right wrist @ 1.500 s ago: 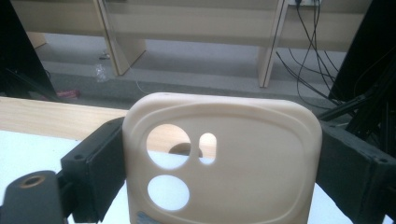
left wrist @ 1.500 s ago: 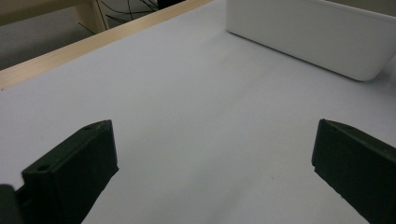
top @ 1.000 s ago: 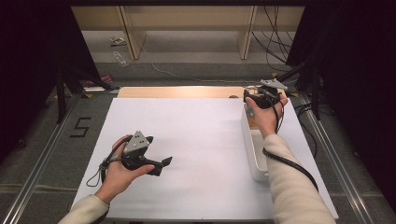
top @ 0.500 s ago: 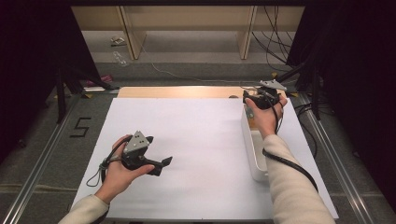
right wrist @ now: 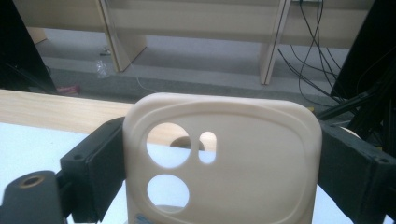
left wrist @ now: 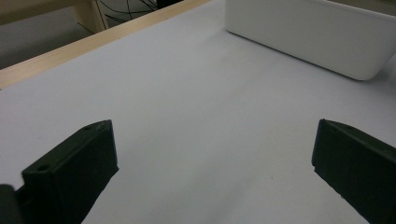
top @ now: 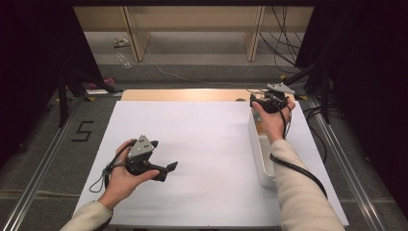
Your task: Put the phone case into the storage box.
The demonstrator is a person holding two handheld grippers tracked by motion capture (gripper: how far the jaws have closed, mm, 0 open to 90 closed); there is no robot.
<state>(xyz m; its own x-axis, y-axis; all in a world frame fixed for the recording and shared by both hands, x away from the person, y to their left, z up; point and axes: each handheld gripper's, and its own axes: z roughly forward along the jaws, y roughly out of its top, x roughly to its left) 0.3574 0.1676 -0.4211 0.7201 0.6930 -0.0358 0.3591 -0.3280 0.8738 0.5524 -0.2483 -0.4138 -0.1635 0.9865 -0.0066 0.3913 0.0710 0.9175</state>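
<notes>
A cream phone case [right wrist: 243, 168] with camera cut-outs stands upright between the black jaws of my right gripper [right wrist: 222, 154], which press on its two sides. In the high view my right gripper [top: 262, 99] hovers at the far end of a long white bin [top: 257, 144] on the right side of the table. My left gripper [top: 167, 169] rests in the person's hand at the near left, low over the white sheet [top: 202, 144]. Its jaws stand wide apart with nothing between them, as the left gripper view [left wrist: 215, 149] confirms.
The white bin [left wrist: 317, 37] lies along the right edge of the sheet. A wooden strip [top: 183, 95] borders the table's far edge. Beyond it are a grey floor, wooden shelf legs [top: 137, 36] and loose cables [top: 284, 43]. Dark curtains flank both sides.
</notes>
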